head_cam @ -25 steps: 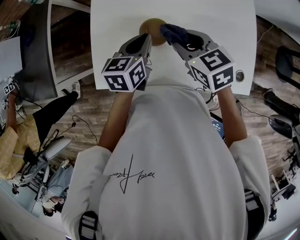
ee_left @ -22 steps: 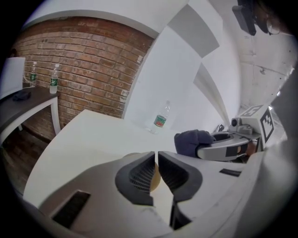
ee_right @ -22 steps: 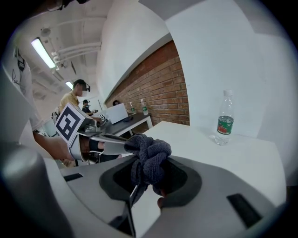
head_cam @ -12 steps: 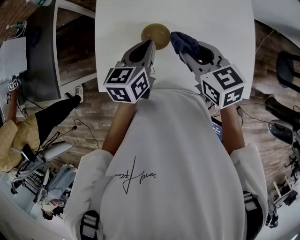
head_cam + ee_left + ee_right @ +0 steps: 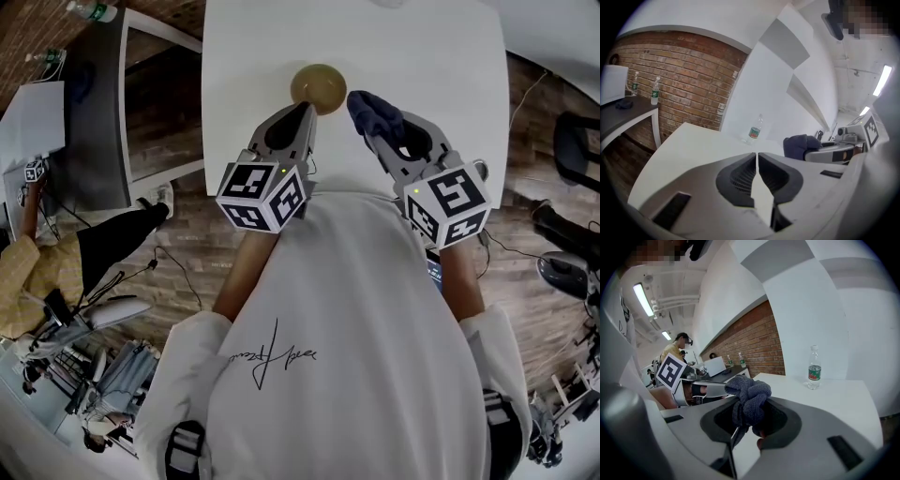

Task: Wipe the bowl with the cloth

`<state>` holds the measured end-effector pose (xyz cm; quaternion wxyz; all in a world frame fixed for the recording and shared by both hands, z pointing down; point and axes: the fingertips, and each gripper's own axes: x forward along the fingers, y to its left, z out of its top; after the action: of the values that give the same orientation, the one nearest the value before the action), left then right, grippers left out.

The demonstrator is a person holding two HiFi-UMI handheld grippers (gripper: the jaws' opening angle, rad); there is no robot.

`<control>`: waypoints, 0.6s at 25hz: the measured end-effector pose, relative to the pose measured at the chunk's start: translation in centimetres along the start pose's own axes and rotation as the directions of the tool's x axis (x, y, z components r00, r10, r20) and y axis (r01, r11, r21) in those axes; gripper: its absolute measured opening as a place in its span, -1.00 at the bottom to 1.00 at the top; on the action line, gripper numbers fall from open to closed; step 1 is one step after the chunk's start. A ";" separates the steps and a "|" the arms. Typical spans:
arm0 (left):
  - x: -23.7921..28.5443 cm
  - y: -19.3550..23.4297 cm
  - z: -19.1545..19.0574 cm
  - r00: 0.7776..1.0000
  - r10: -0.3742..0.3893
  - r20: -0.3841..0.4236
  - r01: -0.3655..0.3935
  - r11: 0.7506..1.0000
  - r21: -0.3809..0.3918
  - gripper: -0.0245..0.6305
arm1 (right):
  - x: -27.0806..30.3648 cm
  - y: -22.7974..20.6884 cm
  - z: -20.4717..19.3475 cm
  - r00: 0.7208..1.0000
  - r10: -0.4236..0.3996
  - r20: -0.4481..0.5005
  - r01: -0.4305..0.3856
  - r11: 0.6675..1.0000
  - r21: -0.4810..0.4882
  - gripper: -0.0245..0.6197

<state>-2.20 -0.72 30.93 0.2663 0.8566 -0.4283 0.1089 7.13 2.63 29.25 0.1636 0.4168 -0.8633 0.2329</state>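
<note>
Both of my grippers have drawn back off the round olive-brown bowl (image 5: 318, 88), which now sits uncovered on the white tabletop (image 5: 441, 56) just ahead of them. A bunched dark blue cloth (image 5: 377, 112) hangs just beside the bowl's right edge, with the right gripper's (image 5: 749, 420) fingers clamped on it. My left gripper (image 5: 756, 157) points at the bowl's near rim, its fingers pressed together on nothing. A clear plastic water bottle (image 5: 754, 131) with a green label stands farther off on the tabletop.
</note>
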 end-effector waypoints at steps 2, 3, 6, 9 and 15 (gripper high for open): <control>-0.1 -0.1 0.2 1.000 -0.004 0.008 0.004 1.000 0.004 -0.92 | -0.1 0.2 -0.1 1.000 -0.010 -0.005 0.010 1.000 -0.009 -0.60; -0.2 -0.2 0.3 1.000 -0.005 0.012 0.005 1.000 0.009 -0.92 | -0.1 0.3 -0.2 1.000 -0.015 -0.008 0.015 1.000 -0.015 -0.60; -0.2 -0.5 0.5 1.000 -0.012 0.021 0.012 1.000 0.029 -0.92 | -0.1 0.4 -0.5 0.999 -0.029 -0.013 0.028 0.999 -0.025 -0.60; -0.2 -0.6 0.6 1.000 -0.020 0.022 0.019 0.999 0.036 -0.92 | 0.0 0.5 -0.3 1.000 -0.029 -0.006 0.029 0.999 -0.022 -0.60; -0.5 -0.4 0.6 1.000 -0.005 0.021 0.004 0.999 0.047 -0.93 | 0.1 1.0 0.0 1.000 -0.019 0.002 0.019 0.999 -0.027 -0.60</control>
<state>-2.23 -0.49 30.05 0.2419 0.8647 -0.4264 0.1094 6.25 3.14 29.03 0.1707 0.4230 -0.8625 0.2192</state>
